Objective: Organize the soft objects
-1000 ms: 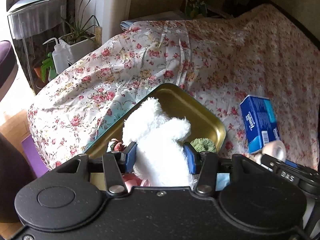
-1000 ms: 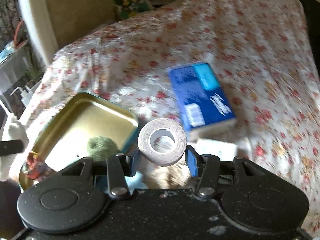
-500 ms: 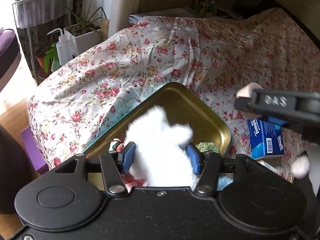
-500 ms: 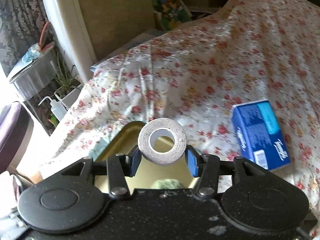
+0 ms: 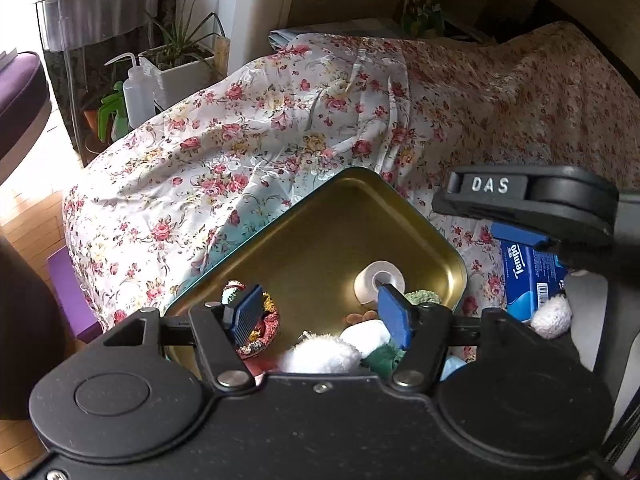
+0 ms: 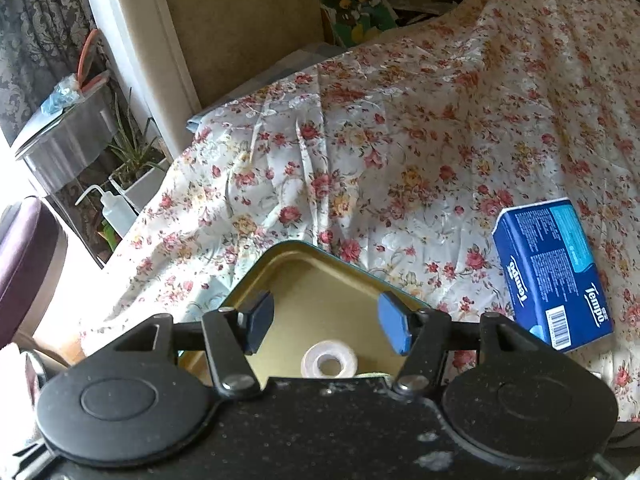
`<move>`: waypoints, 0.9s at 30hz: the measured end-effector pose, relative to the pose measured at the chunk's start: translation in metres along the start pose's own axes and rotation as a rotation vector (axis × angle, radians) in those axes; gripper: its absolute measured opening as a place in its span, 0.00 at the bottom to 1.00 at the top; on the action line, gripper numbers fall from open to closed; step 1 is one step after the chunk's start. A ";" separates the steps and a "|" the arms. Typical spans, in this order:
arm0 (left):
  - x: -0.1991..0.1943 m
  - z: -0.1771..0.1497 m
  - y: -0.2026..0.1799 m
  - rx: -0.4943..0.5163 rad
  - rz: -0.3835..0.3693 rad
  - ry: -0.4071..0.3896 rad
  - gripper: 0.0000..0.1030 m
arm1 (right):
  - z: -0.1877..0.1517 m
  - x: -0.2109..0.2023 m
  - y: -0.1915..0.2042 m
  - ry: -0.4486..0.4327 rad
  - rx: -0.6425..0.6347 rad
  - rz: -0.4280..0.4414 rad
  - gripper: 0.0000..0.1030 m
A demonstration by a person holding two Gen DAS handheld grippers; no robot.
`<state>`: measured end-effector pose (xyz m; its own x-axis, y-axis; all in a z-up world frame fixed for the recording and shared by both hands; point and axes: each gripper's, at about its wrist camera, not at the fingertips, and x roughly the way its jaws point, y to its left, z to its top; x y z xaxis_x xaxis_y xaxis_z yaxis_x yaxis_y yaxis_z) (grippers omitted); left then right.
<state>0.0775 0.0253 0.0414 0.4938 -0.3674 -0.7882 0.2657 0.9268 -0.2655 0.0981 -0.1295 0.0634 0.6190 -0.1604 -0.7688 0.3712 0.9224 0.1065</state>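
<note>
Now both releases done: left gripper (image 5: 320, 312) and right gripper (image 6: 326, 326) jaws just opening, spread, nothing pinched. Tape roll (image 5: 379, 281) and white plush (image 5: 320, 354) lie in tin (image 5: 304, 216). Lift clear toward 12 o'clock before reaching the tissue pack (image 6: 554, 270) at 3.

Left gripper (image 5: 320, 316) tilted steeply down, jaws parted and just been opening, nothing pinched between the blue pads (image 5: 394, 316); both pads bare. Right gripper (image 6: 326, 322) also pitched down, jaws apart and just been opening, gap between its pads empty. In the left wrist view the right gripper (image 5: 520, 216) shows side-on at the right edge, black body lettered DAS, one blue finger poking out beneath, held higher than and to the right of the left gripper, the two not touching. No hands or sleeves clearly visible.
</note>
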 end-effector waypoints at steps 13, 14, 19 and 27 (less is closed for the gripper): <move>-0.002 -0.004 -0.002 0.026 0.018 -0.002 0.60 | -0.026 -0.015 -0.026 0.027 0.023 -0.042 0.56; -0.002 -0.004 -0.003 0.035 0.022 -0.004 0.60 | -0.028 -0.018 -0.029 0.026 0.027 -0.044 0.56; -0.004 -0.009 -0.009 0.076 0.022 -0.010 0.60 | -0.045 -0.035 -0.046 0.012 0.041 -0.052 0.56; -0.008 -0.025 -0.037 0.185 -0.012 -0.012 0.61 | -0.077 -0.066 -0.093 -0.007 0.062 -0.105 0.56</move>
<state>0.0435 -0.0044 0.0437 0.4989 -0.3806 -0.7786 0.4194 0.8922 -0.1674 -0.0302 -0.1776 0.0556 0.5792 -0.2577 -0.7734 0.4765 0.8768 0.0647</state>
